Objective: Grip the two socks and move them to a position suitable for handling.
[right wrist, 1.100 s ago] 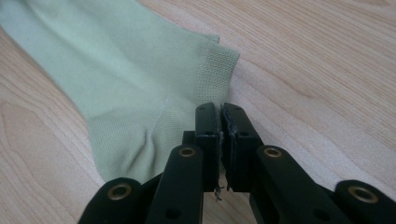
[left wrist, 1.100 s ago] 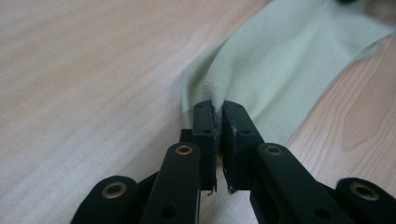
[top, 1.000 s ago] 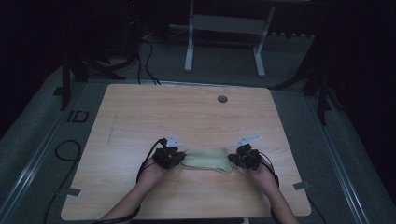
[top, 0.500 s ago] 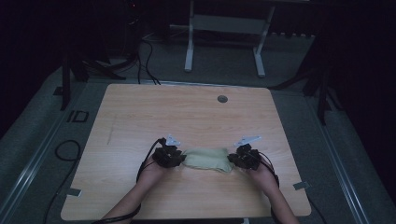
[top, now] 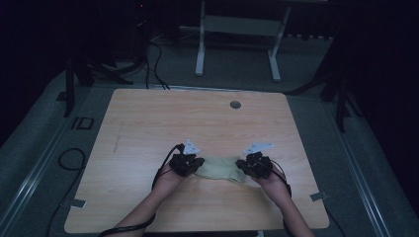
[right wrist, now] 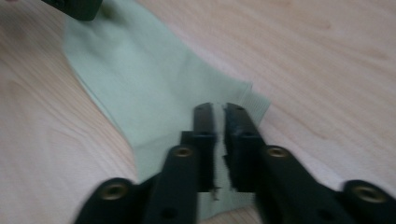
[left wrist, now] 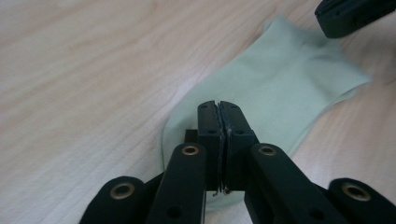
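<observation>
Holding the pale green, flat fabric sock (top: 221, 168) at both ends on the light wooden table (top: 148, 123), we had the left gripper (left wrist: 218, 106) clenched tight on its rounded toe, while the right gripper (right wrist: 215, 109) showed a narrow gap at the cuff. We judged that this looser pinch could let the thin cloth slip out if we pulled.

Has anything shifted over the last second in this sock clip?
Nothing visibly moved. The left tool and right tool stay at the two ends of the sock, which lies flat in the same spot on the table.
</observation>
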Tool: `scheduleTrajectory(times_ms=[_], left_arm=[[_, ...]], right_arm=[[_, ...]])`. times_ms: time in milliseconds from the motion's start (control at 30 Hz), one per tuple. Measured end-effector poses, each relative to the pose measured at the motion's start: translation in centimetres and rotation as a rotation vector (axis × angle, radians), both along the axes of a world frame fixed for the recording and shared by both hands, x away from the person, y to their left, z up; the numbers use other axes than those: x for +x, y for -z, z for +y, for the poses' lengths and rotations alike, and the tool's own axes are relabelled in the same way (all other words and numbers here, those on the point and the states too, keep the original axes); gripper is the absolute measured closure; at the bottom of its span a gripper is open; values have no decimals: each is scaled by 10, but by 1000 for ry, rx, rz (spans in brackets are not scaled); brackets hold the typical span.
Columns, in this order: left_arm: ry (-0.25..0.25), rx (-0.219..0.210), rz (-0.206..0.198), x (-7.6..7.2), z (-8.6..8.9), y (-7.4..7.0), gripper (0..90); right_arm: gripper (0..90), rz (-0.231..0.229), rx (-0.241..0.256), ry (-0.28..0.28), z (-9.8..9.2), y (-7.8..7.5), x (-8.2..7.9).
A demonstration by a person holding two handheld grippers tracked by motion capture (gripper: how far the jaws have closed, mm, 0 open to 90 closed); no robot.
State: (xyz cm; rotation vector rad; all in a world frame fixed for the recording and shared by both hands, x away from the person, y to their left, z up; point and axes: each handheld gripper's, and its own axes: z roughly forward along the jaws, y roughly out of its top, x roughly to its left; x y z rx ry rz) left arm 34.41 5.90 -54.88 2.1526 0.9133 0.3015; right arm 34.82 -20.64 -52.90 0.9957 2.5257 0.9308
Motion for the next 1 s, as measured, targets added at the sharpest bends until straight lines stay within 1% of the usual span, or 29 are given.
scheduleTrajectory(times_ms=[33, 67, 100, 133, 167, 200, 233, 300, 333, 367, 400, 467, 533, 633, 700, 800, 933, 1000], left_arm=[[1, 10, 12, 2, -1, 4, 815], [6, 21, 21, 4, -2, 8, 752], [10, 30, 21, 4, -3, 12, 684], [20, 23, 16, 4, -2, 13, 657], [20, 23, 16, 4, -2, 13, 623], [29, 17, 16, 3, -2, 14, 623], [33, 23, 14, 2, -2, 14, 592], [45, 33, 15, 0, -3, 14, 556], [47, 35, 13, -1, -3, 14, 539], [51, 45, 10, -3, -2, 13, 536], [50, 44, 8, -4, -2, 14, 526], [47, 40, 8, -5, 0, 14, 521], [50, 35, 9, -5, 3, 15, 521], [52, 23, 19, -4, 6, 15, 522], [55, 29, 17, -3, 7, 14, 527], [56, 35, 14, -2, 7, 14, 534], [38, 18, 32, -2, 8, 14, 528], [36, 22, 30, -2, 8, 14, 522]], right_arm=[[722, 3, -13, 4, 1, 4, 1], [682, 5, -27, 6, 3, 8, 1], [665, 12, -45, -1, 4, 12, 2], [646, 11, -59, -8, 4, 16, 2], [646, 11, -59, -8, 4, 16, 2], [614, 7, -57, -14, 4, 17, 1], [555, 12, -54, -31, 4, 18, 1], [505, 14, -68, -53, 6, 18, -1], [482, 3, -85, -68, 8, 19, -2], [465, -12, -106, -84, 10, 19, -4], [465, -28, -120, -92, 11, 20, -6], [465, -35, -114, -89, 11, 21, -8], [464, -44, -98, -92, 8, 22, -10], [460, -42, -84, -128, 3, 23, -13], [460, -40, -68, -141, -1, 24, -14], [458, -40, -75, -161, -3, 23, -14], [453, -20, -79, -177, -3, 22, -6], [452, -16, -86, -182, -1, 21, -1]])
